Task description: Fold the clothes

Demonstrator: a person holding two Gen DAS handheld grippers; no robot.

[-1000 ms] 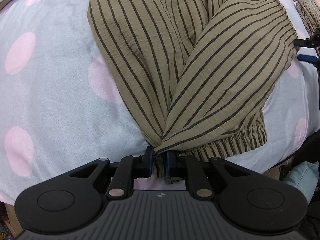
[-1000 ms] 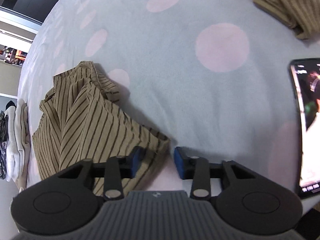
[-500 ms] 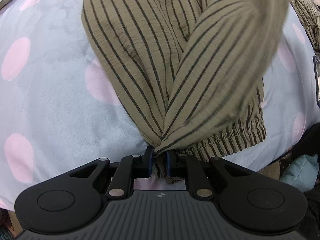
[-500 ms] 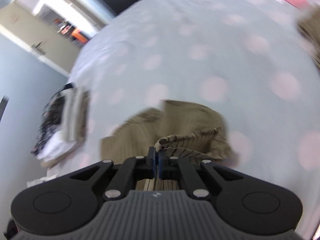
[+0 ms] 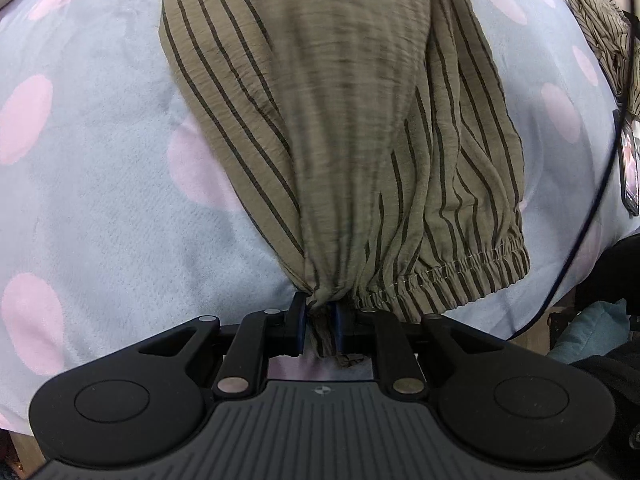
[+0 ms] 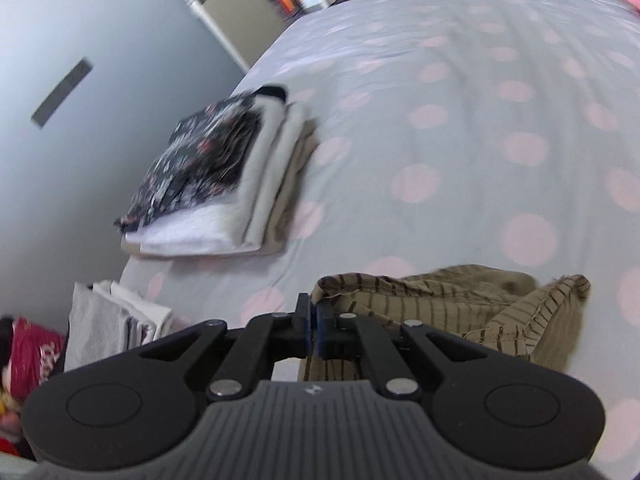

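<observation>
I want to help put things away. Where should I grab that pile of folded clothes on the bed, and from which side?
Judging by its pose, take the folded stack at its bottom layer, from the near end facing the right tool. There the white and beige layers end in one flush edge, so fingers could slide under everything. The dark floral piece on top sits loose and would likely slip if pinched alone.

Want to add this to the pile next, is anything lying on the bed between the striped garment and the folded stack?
Nothing visible. In the right wrist view, only bare polka-dot blanket lies between the striped garment, pinched by the right gripper, and the folded stack.
</observation>
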